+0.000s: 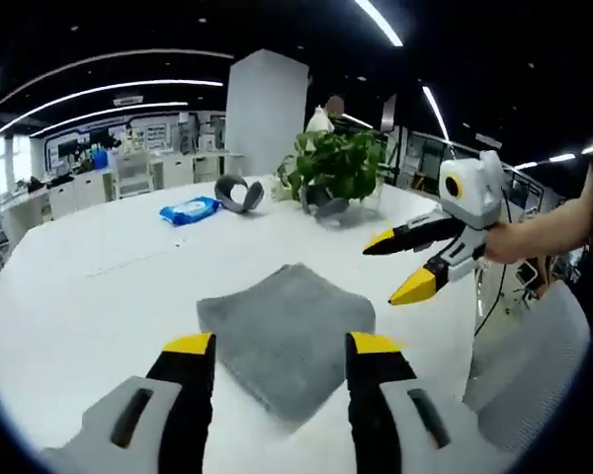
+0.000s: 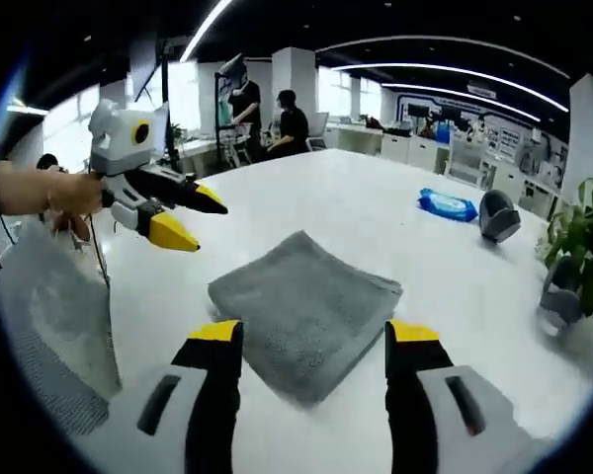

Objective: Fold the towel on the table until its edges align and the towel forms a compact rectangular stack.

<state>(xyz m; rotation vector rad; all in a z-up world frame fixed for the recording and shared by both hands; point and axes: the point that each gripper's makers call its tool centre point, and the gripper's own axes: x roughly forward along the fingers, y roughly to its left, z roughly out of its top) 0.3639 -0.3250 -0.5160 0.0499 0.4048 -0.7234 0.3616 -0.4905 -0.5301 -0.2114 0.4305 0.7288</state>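
Grey terry cloth is seen at lower centre of the left gripper view: the towel lies folded into a compact rectangle on the white table, just beyond the left gripper, whose jaws are parted and empty. At the right of the frame the right gripper is held above the table, jaws spread, nothing grasped. A blue packet and a potted plant are set farther back. In the right gripper view the towel is found at centre, the right gripper released below it, the left gripper released at upper left. Folding is judged essentially done, with edges roughly aligned and perhaps minor squaring left.
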